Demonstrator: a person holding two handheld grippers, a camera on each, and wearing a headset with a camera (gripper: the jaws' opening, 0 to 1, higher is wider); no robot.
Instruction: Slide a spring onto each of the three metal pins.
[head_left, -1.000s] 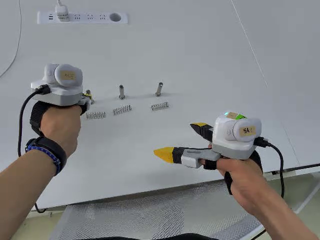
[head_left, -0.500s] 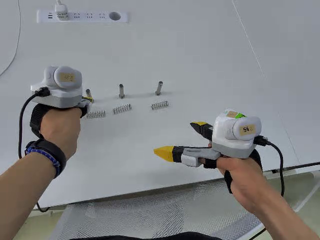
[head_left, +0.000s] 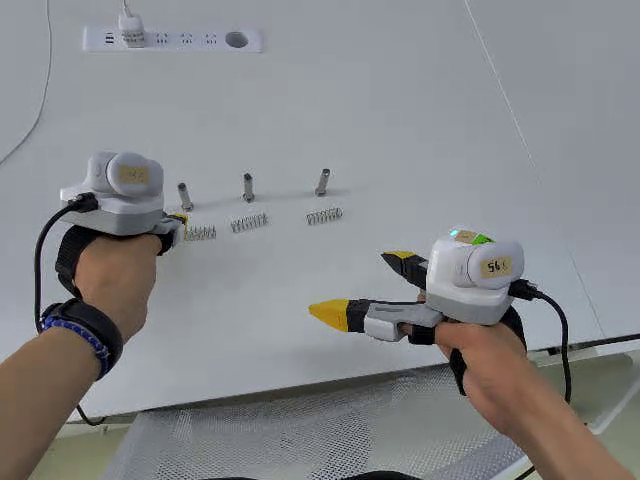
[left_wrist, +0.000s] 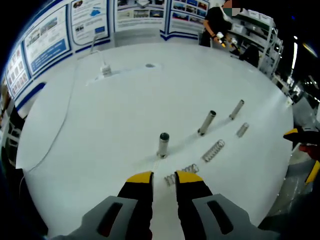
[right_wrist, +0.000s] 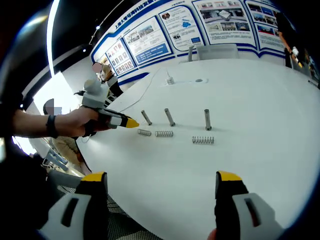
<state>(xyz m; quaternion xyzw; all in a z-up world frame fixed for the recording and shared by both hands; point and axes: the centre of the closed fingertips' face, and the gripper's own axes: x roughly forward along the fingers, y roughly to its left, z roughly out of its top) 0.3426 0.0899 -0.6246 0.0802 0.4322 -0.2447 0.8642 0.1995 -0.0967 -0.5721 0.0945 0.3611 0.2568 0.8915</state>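
Metal pins stand bare in a row on the white table: the left pin, middle pin and right pin are each upright with nothing threaded on them. Flat on the surface just in front of each lies its coil, the left spring, middle spring and right spring, none touching a pin. Over the past second the left gripper has eased back from the left pin, which it partly hid, and brought its yellow tips down to the near end of the left spring. Its jaws are parted by a narrow gap with nothing pinched, and in the left gripper view the coil's end lies just ahead of the tips. That shift suggests the first pick-up is about to begin, so the task appears to be at its very start, with all three springs yet to go on. The right gripper has kept its place near the table's front edge, well apart from the row, its jaws spread wide and empty. A power strip lies at the far side of the table.
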